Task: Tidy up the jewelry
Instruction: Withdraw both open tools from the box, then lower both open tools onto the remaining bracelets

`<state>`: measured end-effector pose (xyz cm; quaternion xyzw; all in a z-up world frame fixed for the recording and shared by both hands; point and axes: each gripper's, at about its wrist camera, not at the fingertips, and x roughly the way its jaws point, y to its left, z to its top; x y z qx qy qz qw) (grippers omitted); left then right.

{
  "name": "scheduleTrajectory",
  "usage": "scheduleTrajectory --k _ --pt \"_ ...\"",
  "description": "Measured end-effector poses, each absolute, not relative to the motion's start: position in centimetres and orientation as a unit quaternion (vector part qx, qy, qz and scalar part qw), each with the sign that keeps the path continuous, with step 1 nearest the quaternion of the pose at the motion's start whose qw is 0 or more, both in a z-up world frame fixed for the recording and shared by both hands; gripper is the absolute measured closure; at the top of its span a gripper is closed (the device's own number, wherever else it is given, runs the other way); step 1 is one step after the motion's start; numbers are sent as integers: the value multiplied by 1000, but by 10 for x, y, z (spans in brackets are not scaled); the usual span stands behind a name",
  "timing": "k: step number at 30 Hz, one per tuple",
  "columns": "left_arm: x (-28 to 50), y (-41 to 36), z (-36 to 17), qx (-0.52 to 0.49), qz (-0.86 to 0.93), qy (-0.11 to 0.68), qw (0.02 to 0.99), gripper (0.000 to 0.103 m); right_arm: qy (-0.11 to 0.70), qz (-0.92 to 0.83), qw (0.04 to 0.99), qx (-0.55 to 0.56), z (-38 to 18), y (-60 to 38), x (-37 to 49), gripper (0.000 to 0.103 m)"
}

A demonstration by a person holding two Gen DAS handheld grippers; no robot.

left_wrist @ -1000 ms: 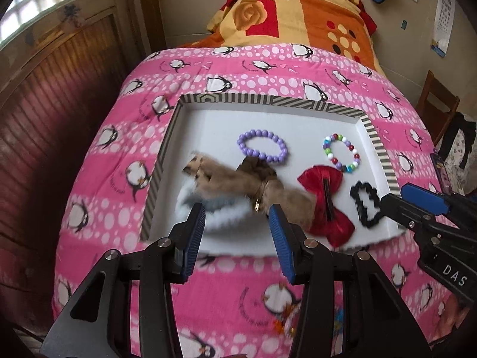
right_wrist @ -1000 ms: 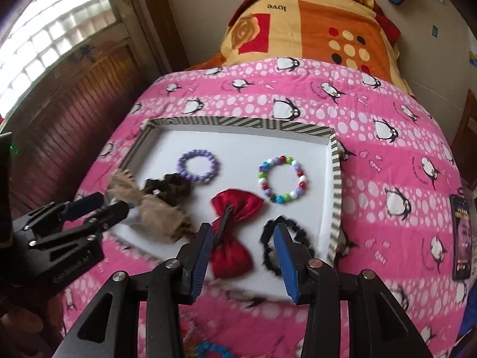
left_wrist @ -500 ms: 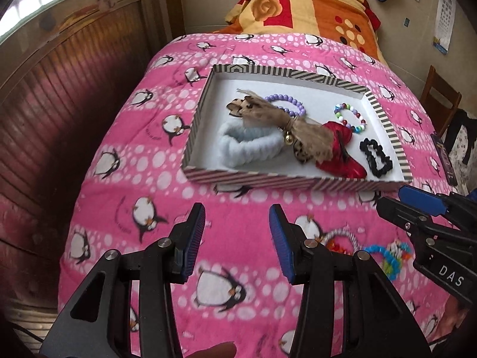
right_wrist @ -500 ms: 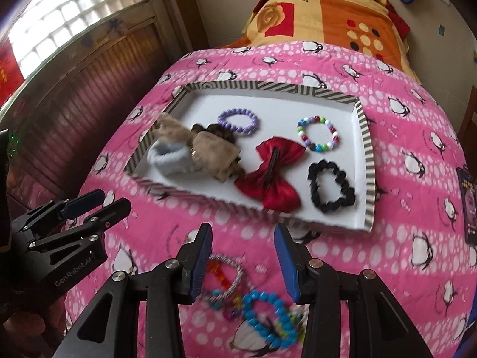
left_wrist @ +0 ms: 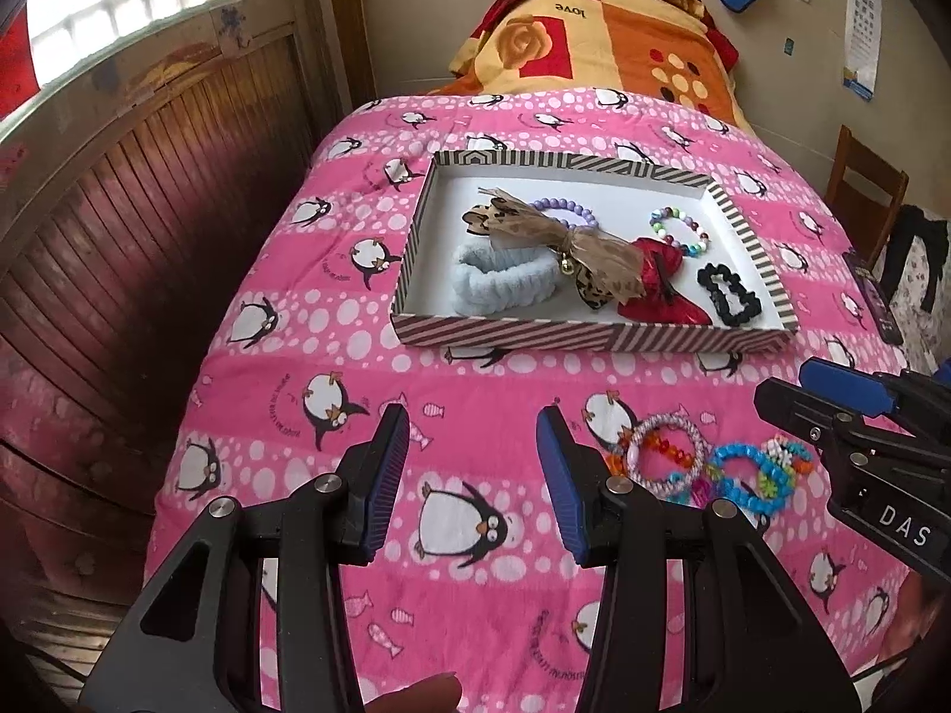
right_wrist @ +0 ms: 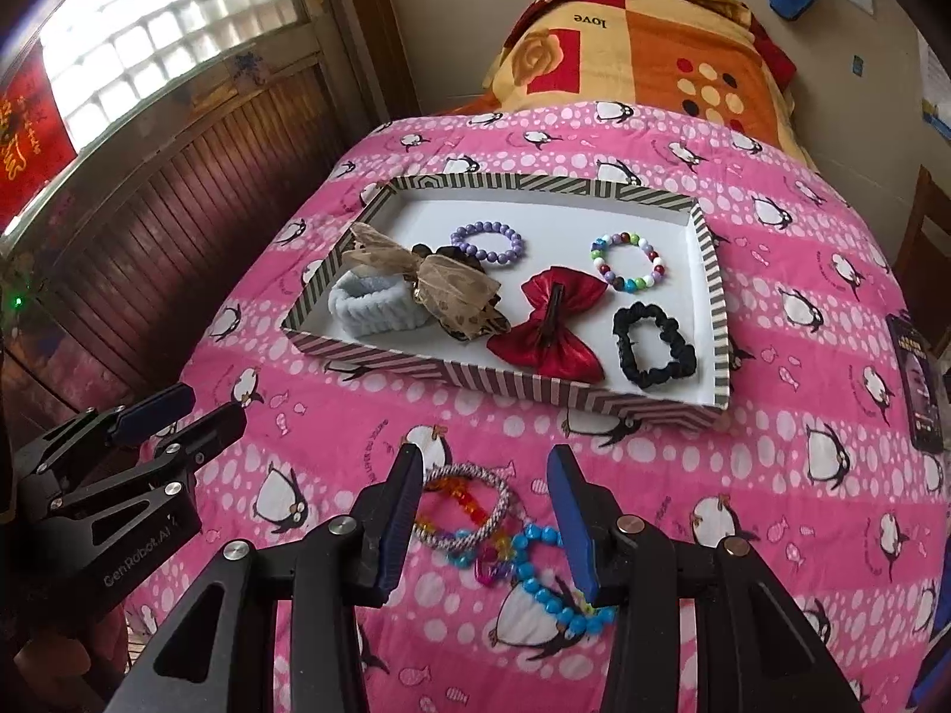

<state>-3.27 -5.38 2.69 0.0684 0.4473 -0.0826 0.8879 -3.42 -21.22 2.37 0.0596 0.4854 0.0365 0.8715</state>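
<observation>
Striped tray (right_wrist: 710,291) on pink bed (right_wrist: 772,475), long axis across. Loose bracelets (right_wrist: 469,511) near its front edge. Left gripper (left_wrist: 472,463) and right gripper (right_wrist: 484,511) both open, empty.

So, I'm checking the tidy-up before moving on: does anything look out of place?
Yes. A tangle of bracelets lies on the pink blanket, outside the striped tray. Inside, the tan ribbon bow sprawls over the pale blue scrunchie.
</observation>
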Motion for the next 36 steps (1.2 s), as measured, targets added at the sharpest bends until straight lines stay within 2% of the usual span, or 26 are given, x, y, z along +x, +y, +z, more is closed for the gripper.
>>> scheduleTrajectory --k 36 --pt "-59 -56 12 68 -94 454 883 59 504 35 862 47 10 -207 -71 60"
